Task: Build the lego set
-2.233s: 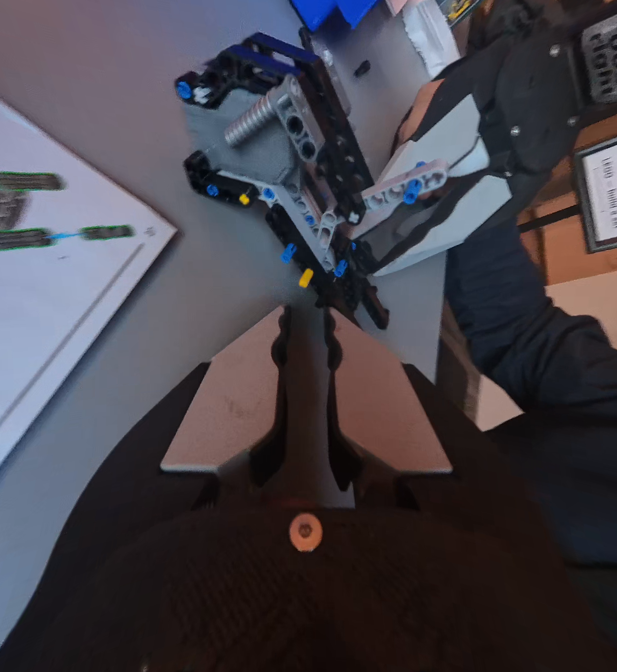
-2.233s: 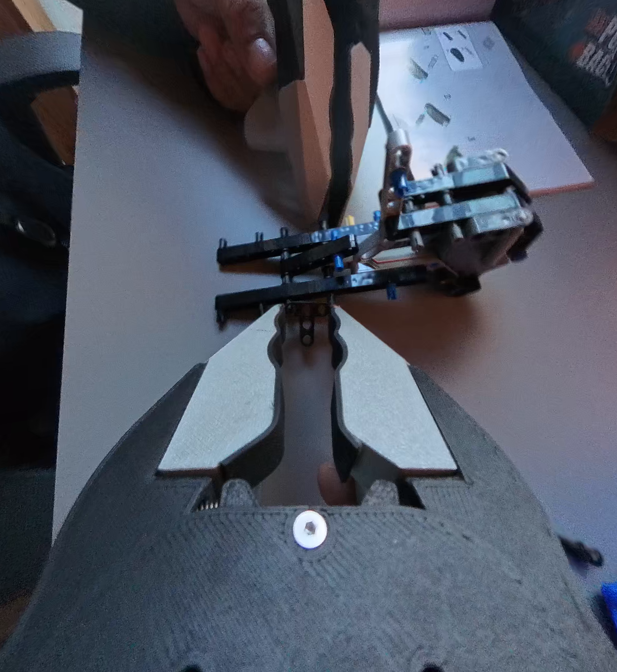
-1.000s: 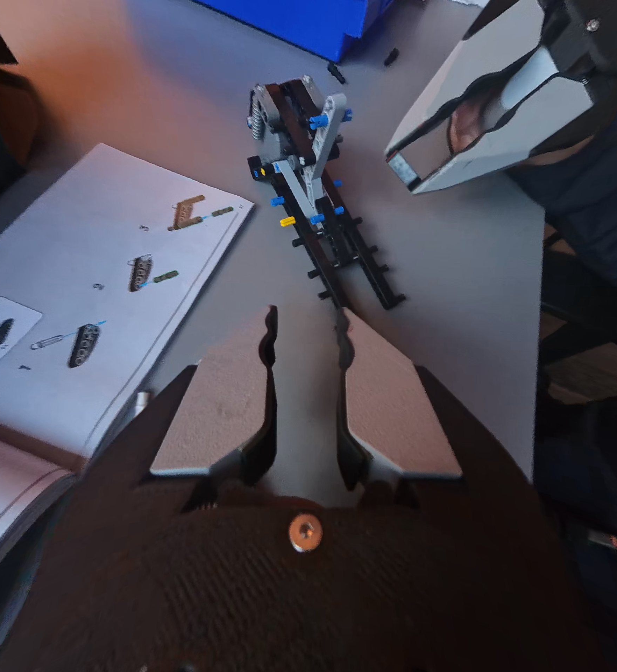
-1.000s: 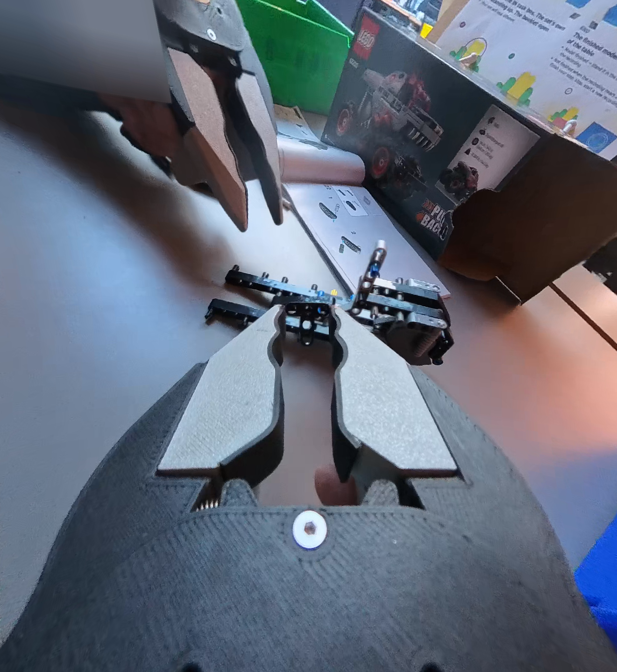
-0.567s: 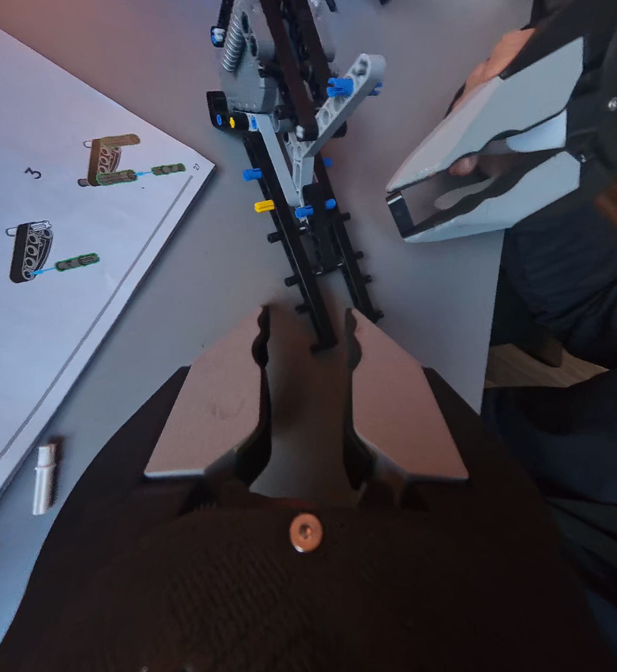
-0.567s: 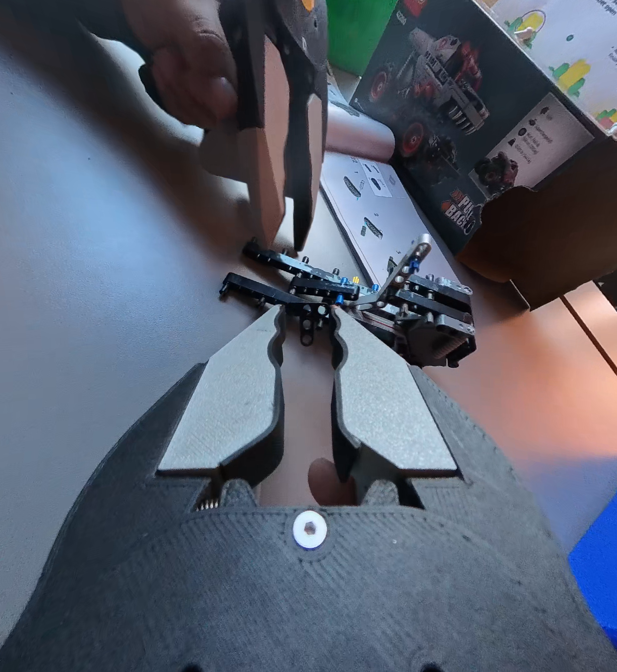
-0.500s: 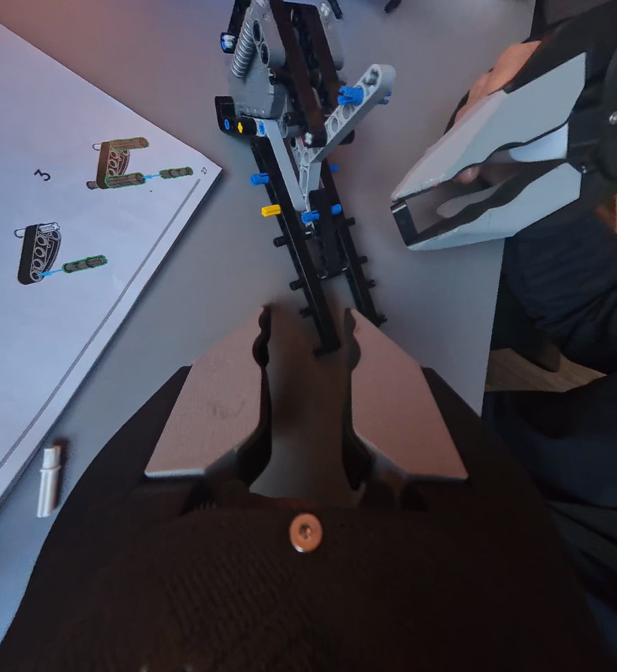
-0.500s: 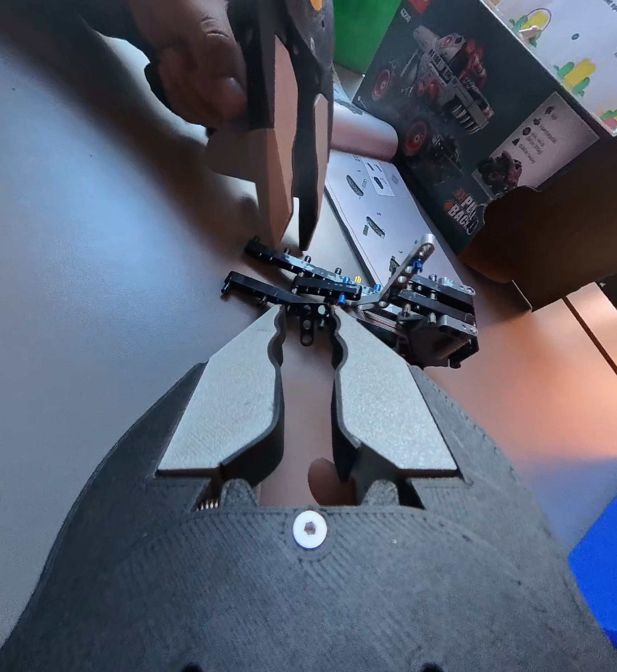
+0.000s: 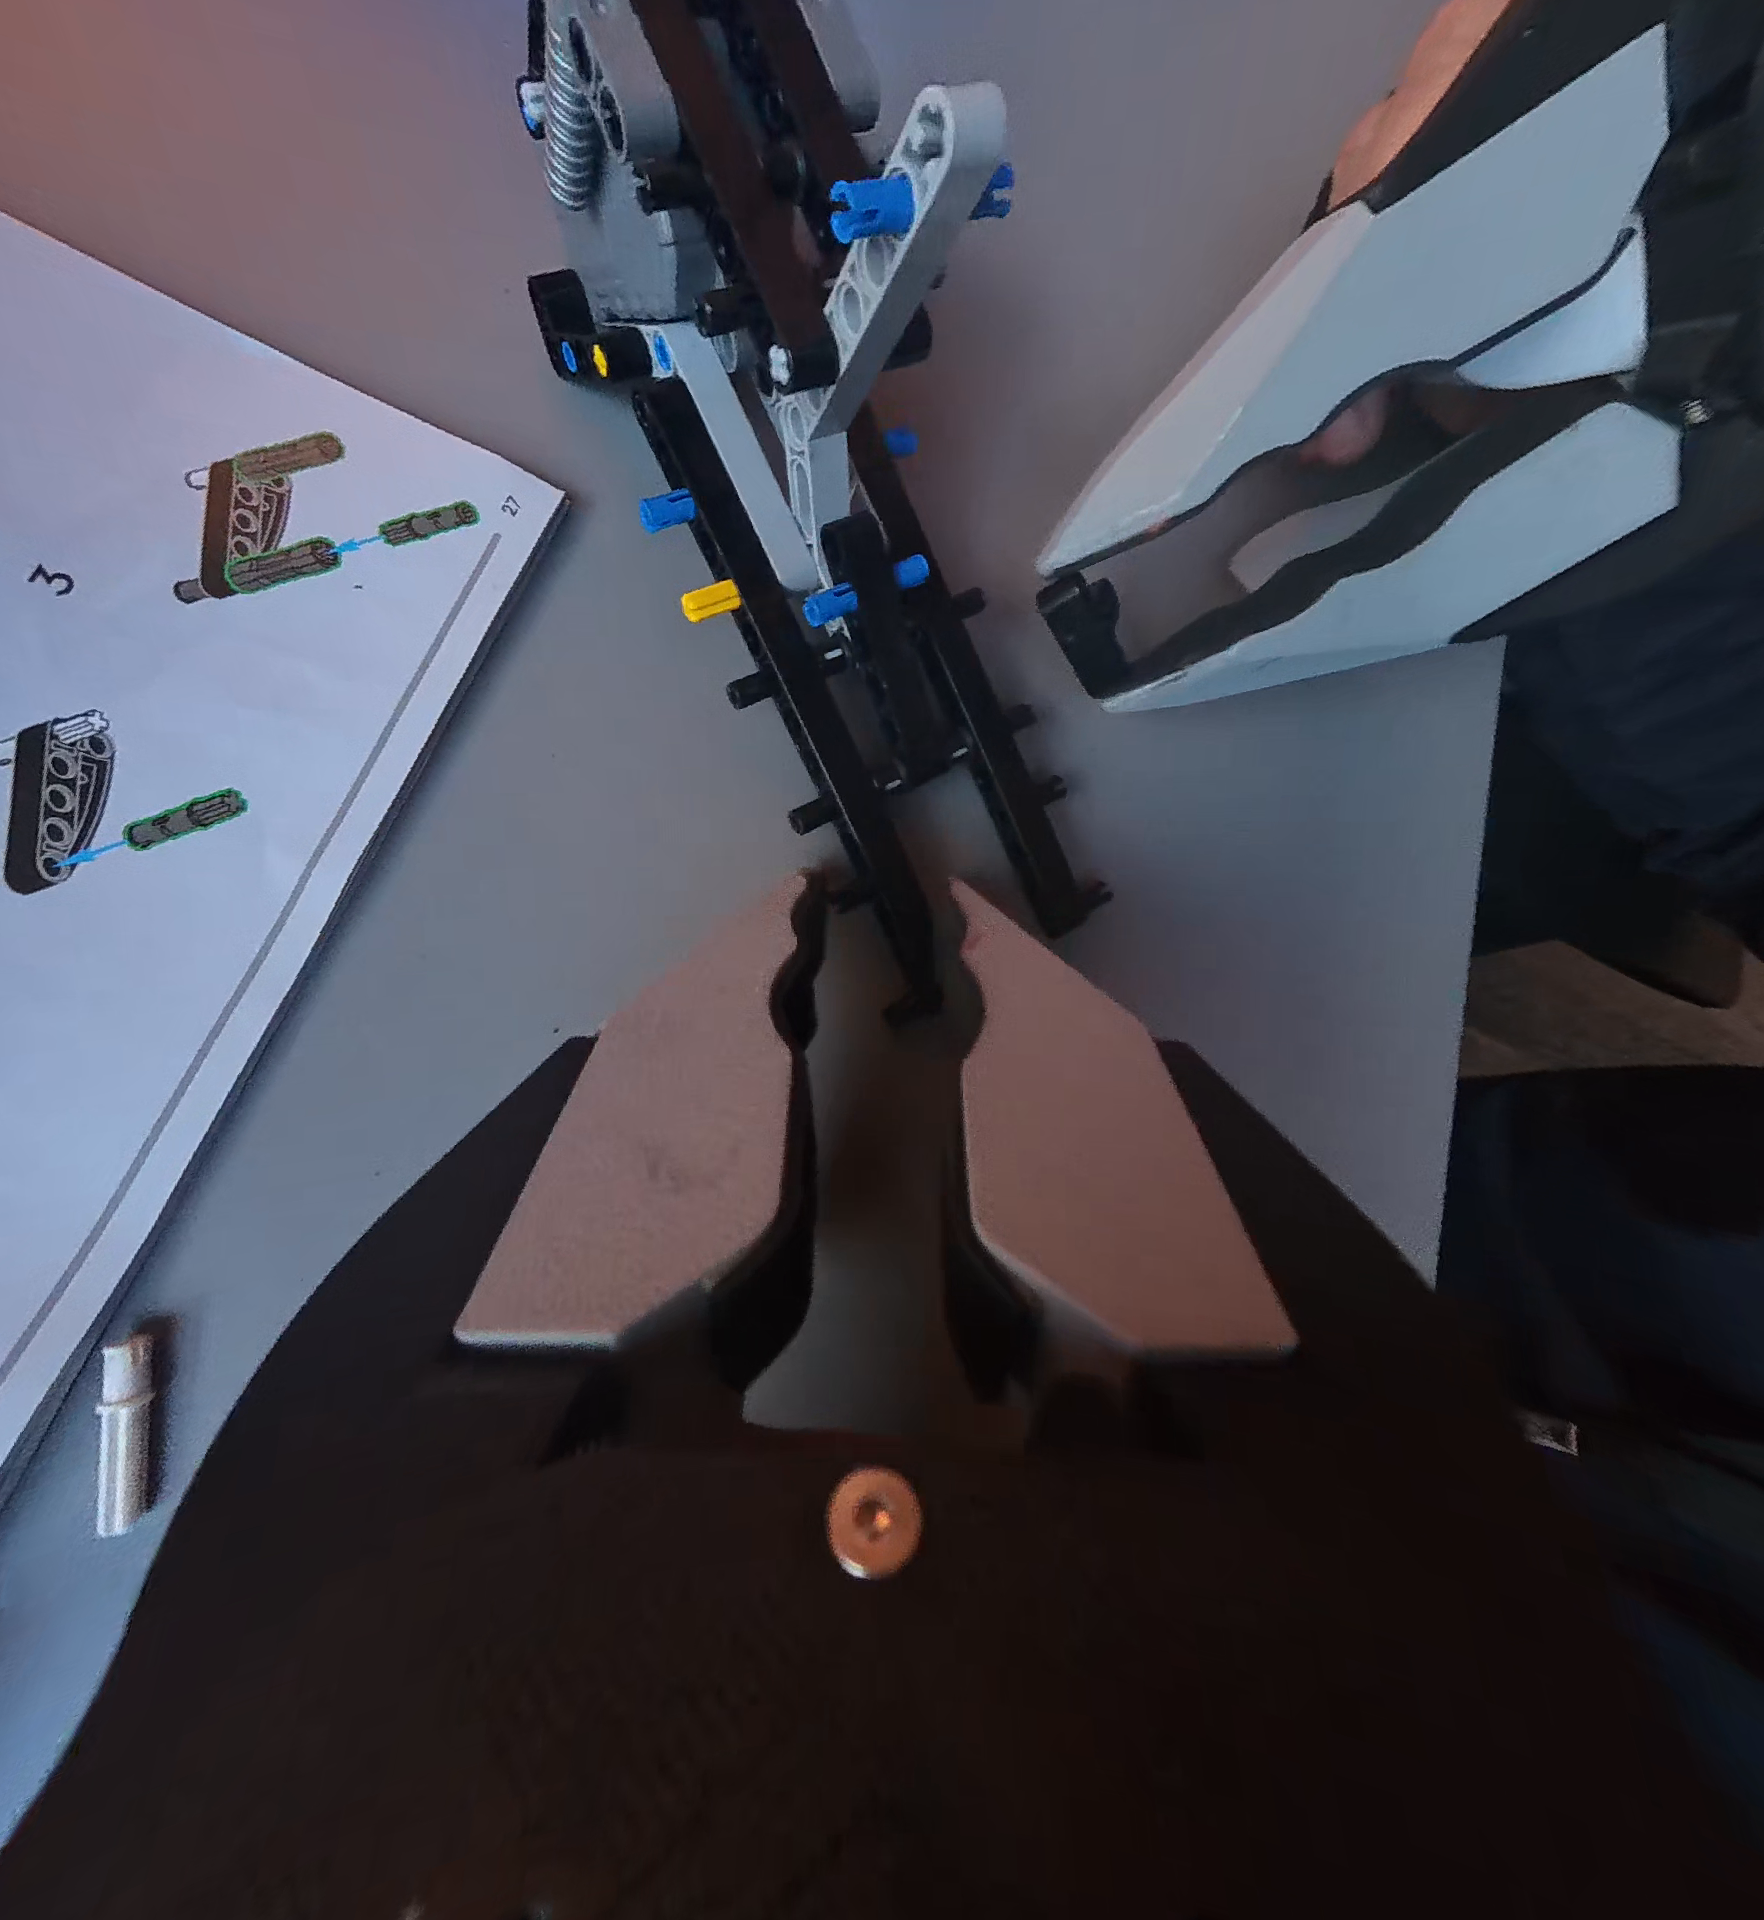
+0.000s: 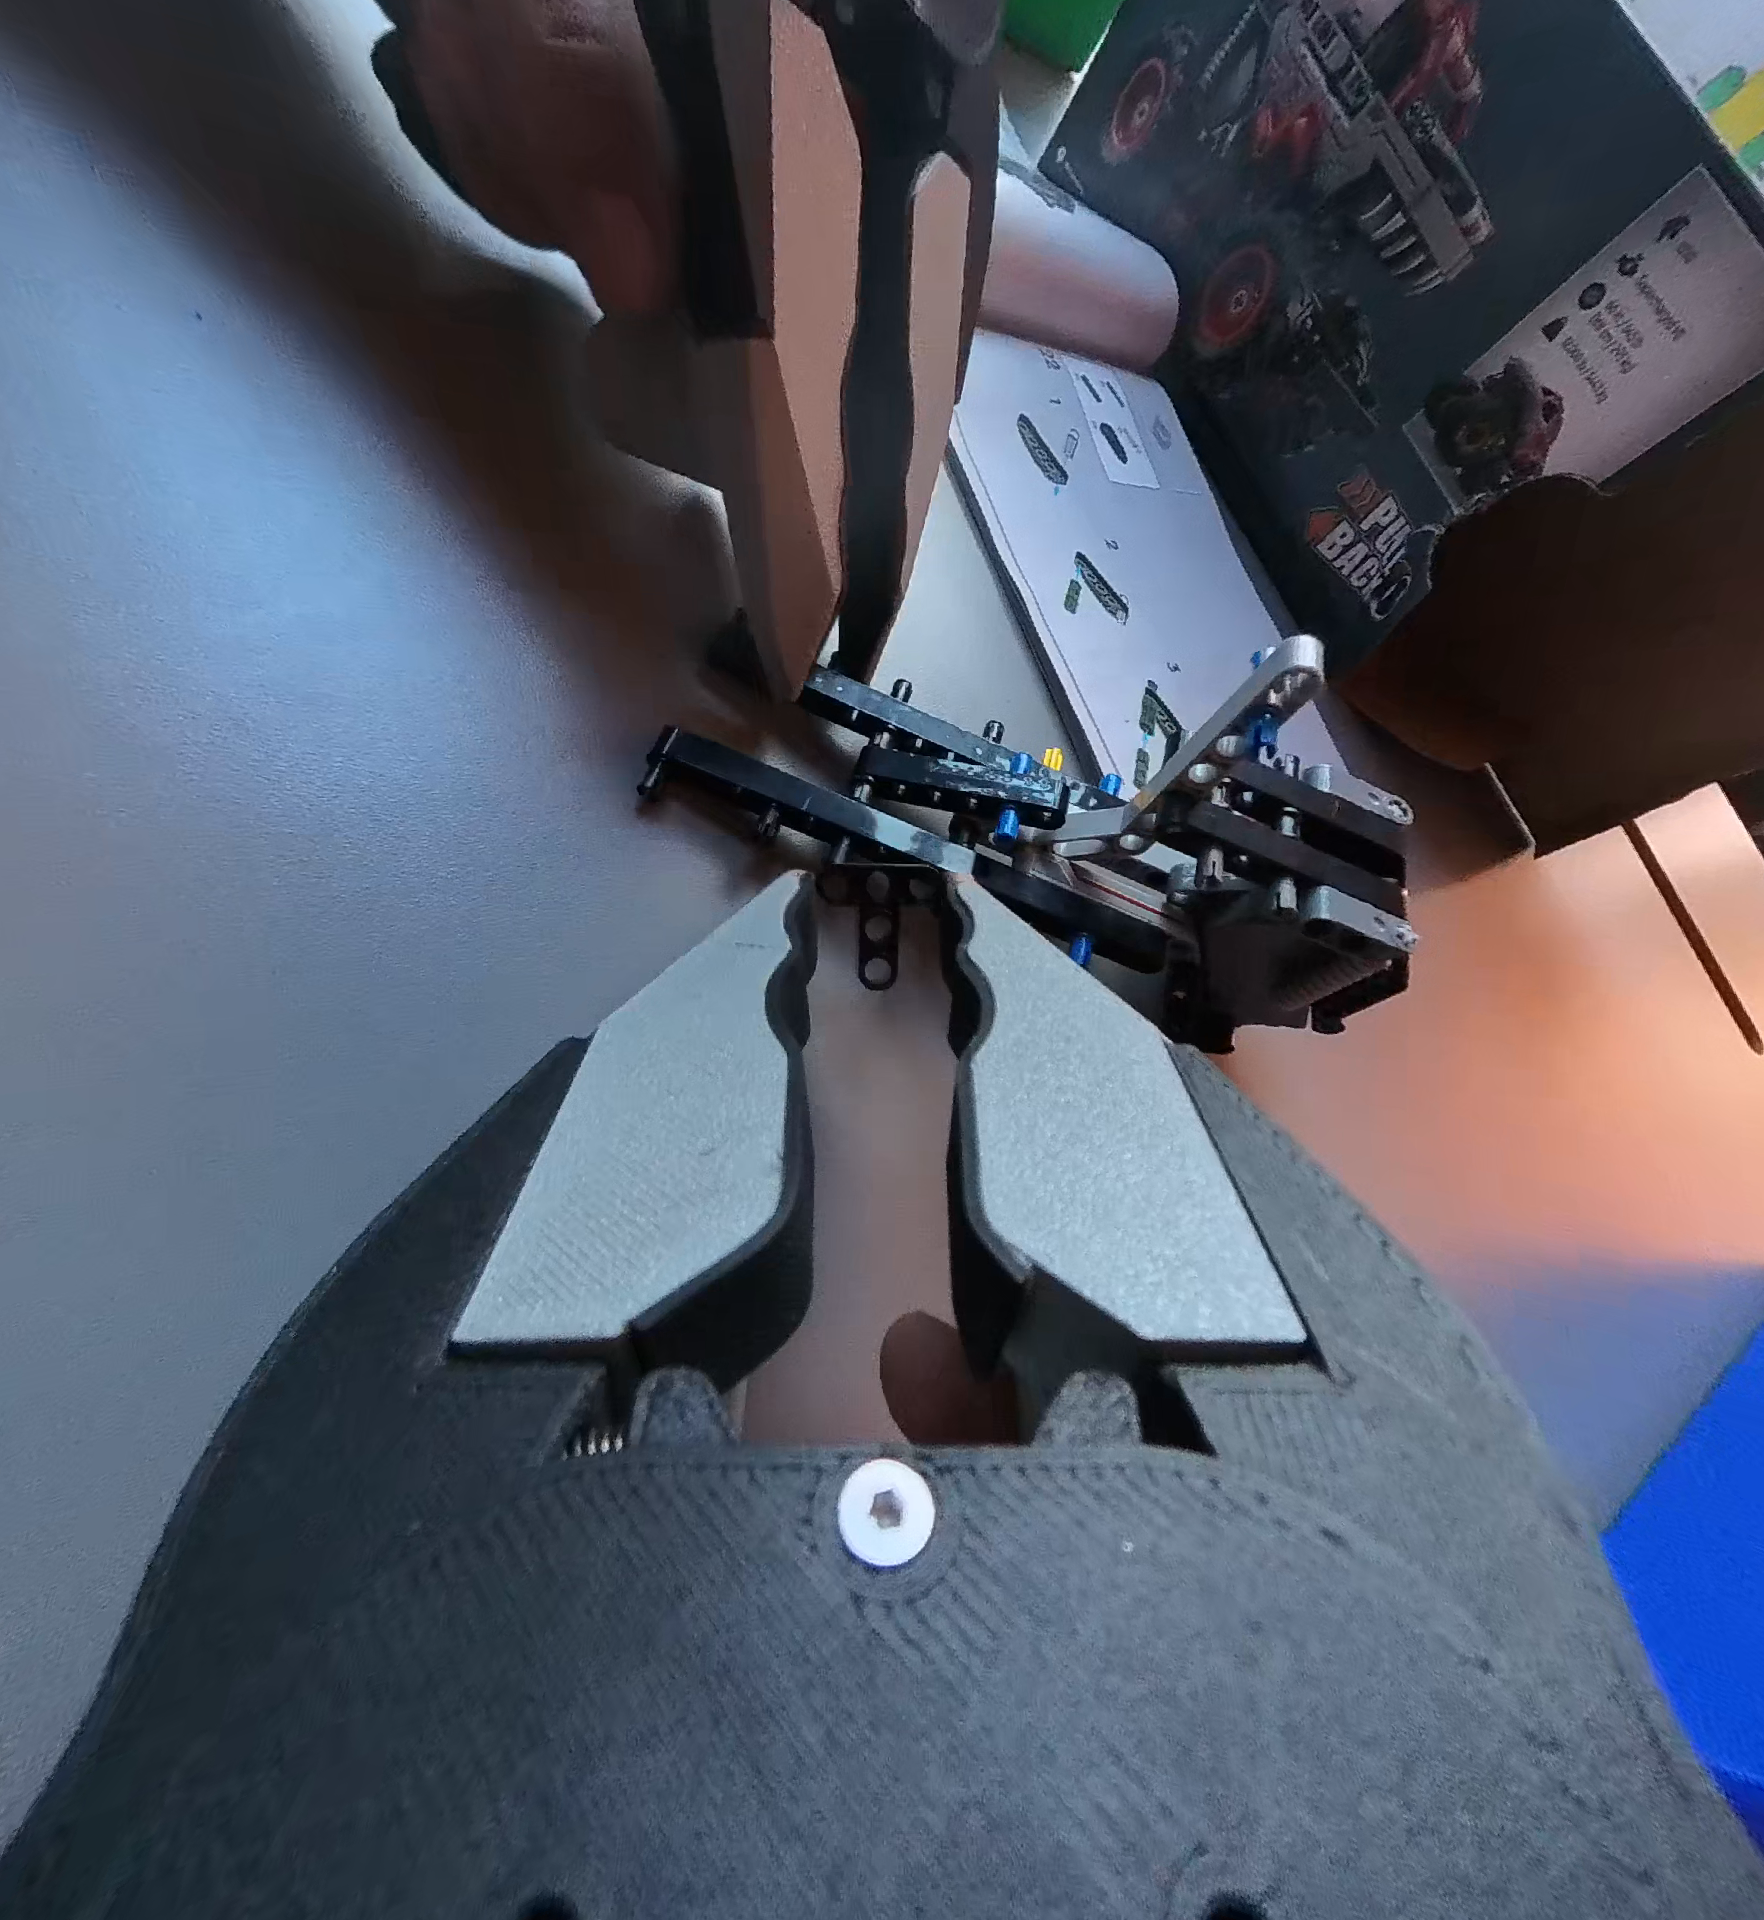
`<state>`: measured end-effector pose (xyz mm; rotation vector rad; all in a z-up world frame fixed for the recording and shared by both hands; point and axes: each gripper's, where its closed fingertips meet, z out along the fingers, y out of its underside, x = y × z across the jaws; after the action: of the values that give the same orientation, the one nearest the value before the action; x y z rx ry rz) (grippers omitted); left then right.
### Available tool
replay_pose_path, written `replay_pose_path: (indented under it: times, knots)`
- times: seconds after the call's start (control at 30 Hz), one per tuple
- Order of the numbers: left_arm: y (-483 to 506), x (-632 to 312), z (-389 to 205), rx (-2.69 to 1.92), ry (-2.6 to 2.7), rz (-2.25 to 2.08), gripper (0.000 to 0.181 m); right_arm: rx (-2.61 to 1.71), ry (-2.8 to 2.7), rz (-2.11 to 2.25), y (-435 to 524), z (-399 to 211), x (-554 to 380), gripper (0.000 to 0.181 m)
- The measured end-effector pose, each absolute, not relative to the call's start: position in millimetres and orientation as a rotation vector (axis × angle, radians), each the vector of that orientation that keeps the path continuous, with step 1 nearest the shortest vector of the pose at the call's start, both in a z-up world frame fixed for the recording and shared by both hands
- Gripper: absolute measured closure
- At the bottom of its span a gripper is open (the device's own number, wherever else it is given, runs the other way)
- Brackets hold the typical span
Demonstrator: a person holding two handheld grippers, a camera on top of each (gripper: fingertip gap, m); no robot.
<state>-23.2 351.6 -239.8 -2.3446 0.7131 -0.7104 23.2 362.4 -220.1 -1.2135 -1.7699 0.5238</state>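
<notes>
Grey table (image 9: pixel 566 914) carries the half-built lego frame (image 9: pixel 836 582) at its middle; light, rigid, pins liable to pop, best gripped along a black rail; left gripper (image 9: pixel 883 935) straddles the rail's 6 o'clock tip, gap narrow; right gripper (image 10: pixel 878 914) pinches a small black T-shaped piece (image 10: pixel 876 920) at 3 o'clock; instruction booklet (image 9: pixel 130 727) lies at 9 o'clock.
</notes>
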Motion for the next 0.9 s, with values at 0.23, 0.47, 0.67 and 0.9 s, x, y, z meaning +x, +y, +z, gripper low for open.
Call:
replay_pose_path:
  times: [0.23,0.47,0.67,0.9]
  knots:
    - [359,-25,-239,-2.343,0.636,-0.753,0.166,-1.221,-1.773,0.509,362,-222,22,0.161]
    - [364,-25,-227,-2.312,0.464,-0.976,0.168,-1.385,-1.630,0.660,359,-209,19,0.161]
    - [365,-20,-215,-2.277,0.417,-1.070,0.175,-1.548,-1.592,0.689,363,-217,24,0.161]
    - [367,-31,-228,-2.320,0.461,-0.900,0.181,-1.585,-1.604,0.736,363,-220,26,0.161]
